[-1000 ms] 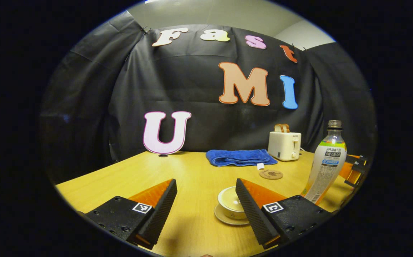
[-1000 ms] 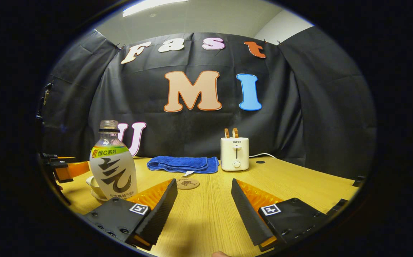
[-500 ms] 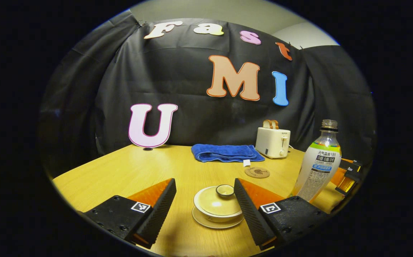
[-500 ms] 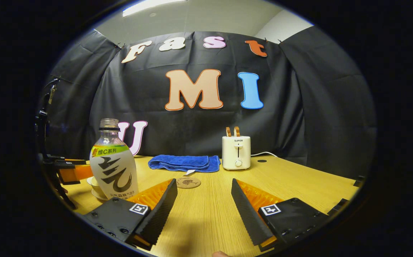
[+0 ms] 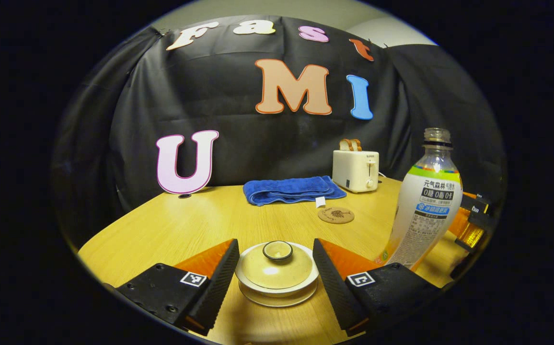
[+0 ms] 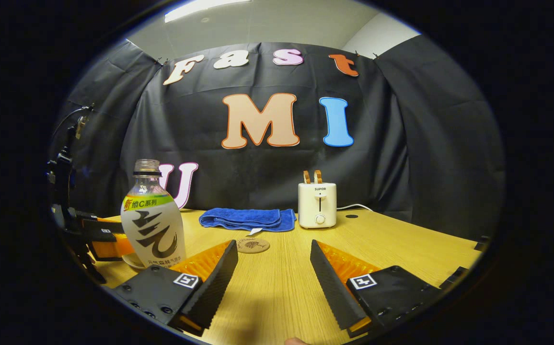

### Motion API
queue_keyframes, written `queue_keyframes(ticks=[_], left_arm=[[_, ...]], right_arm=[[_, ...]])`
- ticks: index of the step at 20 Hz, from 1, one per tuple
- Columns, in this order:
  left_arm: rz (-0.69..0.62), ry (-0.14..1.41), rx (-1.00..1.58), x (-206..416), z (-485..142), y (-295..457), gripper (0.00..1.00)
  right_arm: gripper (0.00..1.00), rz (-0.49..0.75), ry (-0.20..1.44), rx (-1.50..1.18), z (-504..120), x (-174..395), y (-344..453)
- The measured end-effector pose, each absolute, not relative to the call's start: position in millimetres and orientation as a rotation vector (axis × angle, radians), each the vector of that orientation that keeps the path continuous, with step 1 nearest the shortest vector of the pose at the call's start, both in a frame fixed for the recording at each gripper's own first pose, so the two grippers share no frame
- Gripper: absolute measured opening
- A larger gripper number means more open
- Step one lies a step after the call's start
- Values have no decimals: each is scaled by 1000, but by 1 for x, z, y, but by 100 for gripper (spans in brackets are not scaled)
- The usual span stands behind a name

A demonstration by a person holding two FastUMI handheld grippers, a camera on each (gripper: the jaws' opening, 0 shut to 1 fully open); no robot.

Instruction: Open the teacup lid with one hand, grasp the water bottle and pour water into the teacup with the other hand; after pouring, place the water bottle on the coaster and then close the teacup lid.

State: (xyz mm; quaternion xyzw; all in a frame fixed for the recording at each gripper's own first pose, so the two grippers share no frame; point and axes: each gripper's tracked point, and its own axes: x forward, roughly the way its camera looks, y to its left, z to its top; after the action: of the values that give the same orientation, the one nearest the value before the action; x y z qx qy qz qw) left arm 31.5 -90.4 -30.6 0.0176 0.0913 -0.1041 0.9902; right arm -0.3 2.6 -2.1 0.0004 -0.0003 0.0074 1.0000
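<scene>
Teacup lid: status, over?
Left tool open, fingers either side of lid, not touching. Right tool open, empty. Bottle upright beside cup, uncapped. Nothing blocking.

A wooden table point(image 6: 401, 249) spreads ahead of the tool, its far edge meeting the black cloth wall point(image 6: 416, 158) that wraps round both sides of the booth. Above the cloth a pale ceiling point(image 6: 277, 24) carries a strip light point(image 6: 200, 8) up and to the left, and a white room wall point(image 6: 377, 36) shows up and to the right.
</scene>
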Motion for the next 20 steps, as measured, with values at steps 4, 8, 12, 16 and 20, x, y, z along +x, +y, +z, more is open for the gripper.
queue_keyframes(ticks=[4,8,12,16,20], left_arm=[[-204,189,50,31,-31,-89,78],[-201,186,50,32,-31,-89,73],[-202,180,57,33,-30,-90,66],[-179,149,81,36,-26,-87,51],[-172,144,94,37,-26,-88,28]], right_arm=[[97,20,-7,2,0,-1,4],[94,25,-4,2,-1,0,4],[94,29,-7,1,0,-1,5],[94,35,-22,2,3,-3,6],[94,35,-29,2,4,-5,6]])
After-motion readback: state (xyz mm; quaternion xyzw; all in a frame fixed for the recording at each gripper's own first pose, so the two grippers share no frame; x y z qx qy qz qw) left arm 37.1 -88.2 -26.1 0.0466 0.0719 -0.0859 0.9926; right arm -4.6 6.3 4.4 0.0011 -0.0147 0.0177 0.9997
